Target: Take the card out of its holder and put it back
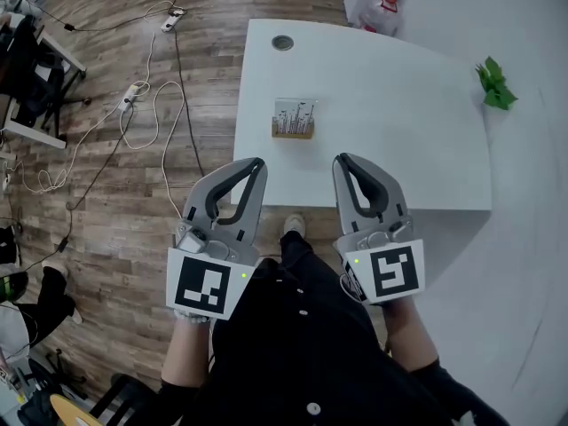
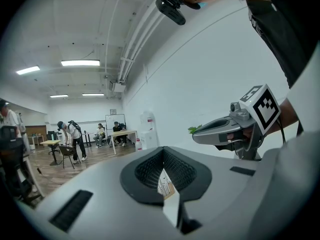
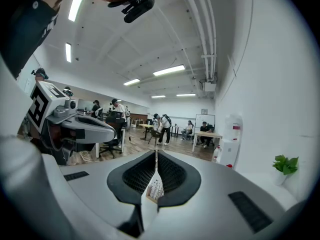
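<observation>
A small wooden holder (image 1: 293,133) stands on the white table (image 1: 399,149) with a printed card (image 1: 294,114) upright in it. Both grippers hover short of the table's near edge, apart from the holder. My left gripper (image 1: 258,163) is shut with nothing in it, and so is my right gripper (image 1: 343,160). In the left gripper view the shut left gripper (image 2: 163,151) frames the card (image 2: 165,183) through the gap below its tips, with the right gripper (image 2: 227,130) beside it. The right gripper view shows the shut right gripper (image 3: 156,154) lined up on the card (image 3: 155,187).
A green plant sprig (image 1: 494,84) lies at the table's far right and a round cable port (image 1: 282,43) at its back. Cables and a power strip (image 1: 133,96) trail over the wooden floor to the left. People (image 3: 163,126) and desks are far off across the room.
</observation>
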`<action>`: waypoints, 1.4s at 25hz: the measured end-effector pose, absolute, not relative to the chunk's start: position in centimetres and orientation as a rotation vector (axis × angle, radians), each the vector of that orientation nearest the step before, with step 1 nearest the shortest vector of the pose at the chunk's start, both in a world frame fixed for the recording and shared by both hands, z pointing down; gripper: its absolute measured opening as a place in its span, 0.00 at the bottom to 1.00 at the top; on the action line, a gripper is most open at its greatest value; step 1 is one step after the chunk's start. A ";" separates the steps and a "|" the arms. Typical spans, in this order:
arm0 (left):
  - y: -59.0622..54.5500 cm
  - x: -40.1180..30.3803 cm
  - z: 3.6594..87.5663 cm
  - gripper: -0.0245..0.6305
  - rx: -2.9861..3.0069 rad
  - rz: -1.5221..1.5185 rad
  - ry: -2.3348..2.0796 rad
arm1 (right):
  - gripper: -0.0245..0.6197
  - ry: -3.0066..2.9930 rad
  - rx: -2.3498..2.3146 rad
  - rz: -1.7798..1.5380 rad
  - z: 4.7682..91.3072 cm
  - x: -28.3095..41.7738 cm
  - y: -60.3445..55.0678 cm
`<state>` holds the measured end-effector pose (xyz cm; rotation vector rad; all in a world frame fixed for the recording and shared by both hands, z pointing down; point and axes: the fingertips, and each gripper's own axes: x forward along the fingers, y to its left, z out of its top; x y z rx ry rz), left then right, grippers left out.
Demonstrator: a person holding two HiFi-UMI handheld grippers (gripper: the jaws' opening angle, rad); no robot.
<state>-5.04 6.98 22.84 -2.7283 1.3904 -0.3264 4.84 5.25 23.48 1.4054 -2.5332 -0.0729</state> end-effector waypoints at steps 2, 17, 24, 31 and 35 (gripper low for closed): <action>5.8 -4.6 22.9 0.06 -2.718 -0.333 1.420 | 0.11 -2.547 1.384 -0.072 23.6 5.3 3.9; -0.5 -2.0 24.4 0.06 -2.628 -0.385 1.631 | 0.11 -2.604 1.256 -0.031 25.9 9.2 -3.1; -1.6 -2.4 25.7 0.06 -2.651 -0.423 1.657 | 0.11 -2.585 1.241 0.017 27.6 8.9 -4.0; -3.7 -2.9 27.2 0.06 -2.696 -0.425 1.622 | 0.11 -2.545 1.266 0.051 29.4 8.1 -5.3; -4.7 -3.0 28.6 0.06 -2.732 -0.458 1.585 | 0.11 -2.524 1.293 0.103 30.8 8.2 -6.5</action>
